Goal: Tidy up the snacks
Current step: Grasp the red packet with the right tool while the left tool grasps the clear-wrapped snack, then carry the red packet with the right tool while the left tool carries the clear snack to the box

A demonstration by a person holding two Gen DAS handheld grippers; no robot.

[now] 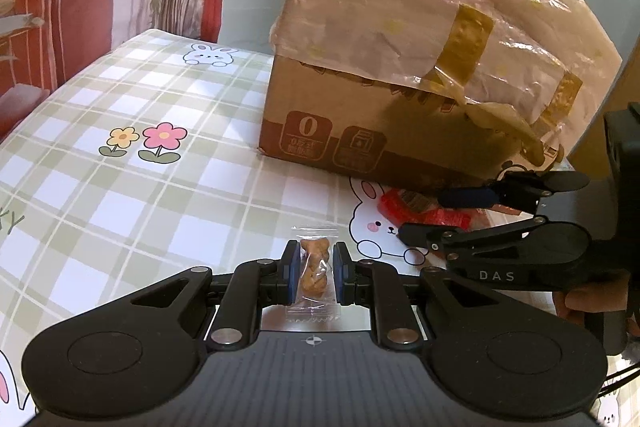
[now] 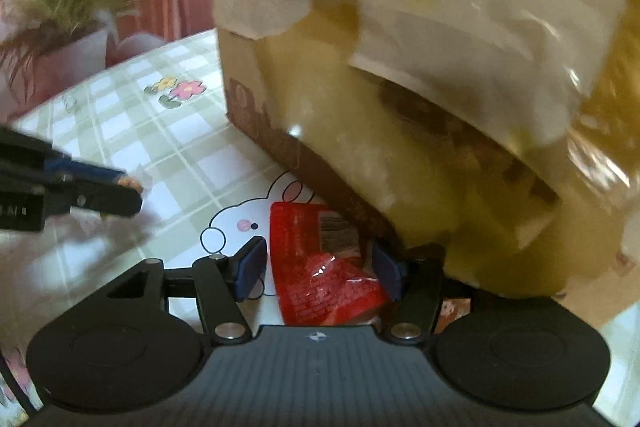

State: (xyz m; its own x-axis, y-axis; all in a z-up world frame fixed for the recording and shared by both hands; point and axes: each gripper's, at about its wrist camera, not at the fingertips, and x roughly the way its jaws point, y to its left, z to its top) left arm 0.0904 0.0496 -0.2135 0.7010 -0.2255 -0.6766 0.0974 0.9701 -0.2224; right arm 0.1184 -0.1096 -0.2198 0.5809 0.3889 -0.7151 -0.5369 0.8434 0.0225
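Two grippers low over the checked tablecloth [image 1: 120, 195], each at a snack.
Left gripper [image 1: 314, 269] pinches the clear-wrapped biscuit packet [image 1: 314, 273]; right gripper [image 2: 318, 269] straddles the red snack packet [image 2: 316, 267] with pads spread, beside the cardboard box [image 1: 400, 67].

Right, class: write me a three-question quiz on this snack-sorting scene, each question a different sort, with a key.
1. True or false: the left gripper is shut on a clear packet with a brown snack inside.
2. Multiple choice: the red packet lies (A) on top of the box, (B) on the tablecloth by the foot of the box, (C) in the left gripper.
3. Fill in: the right gripper has its jaws ____ either side of the red packet.

Key
1. True
2. B
3. Open
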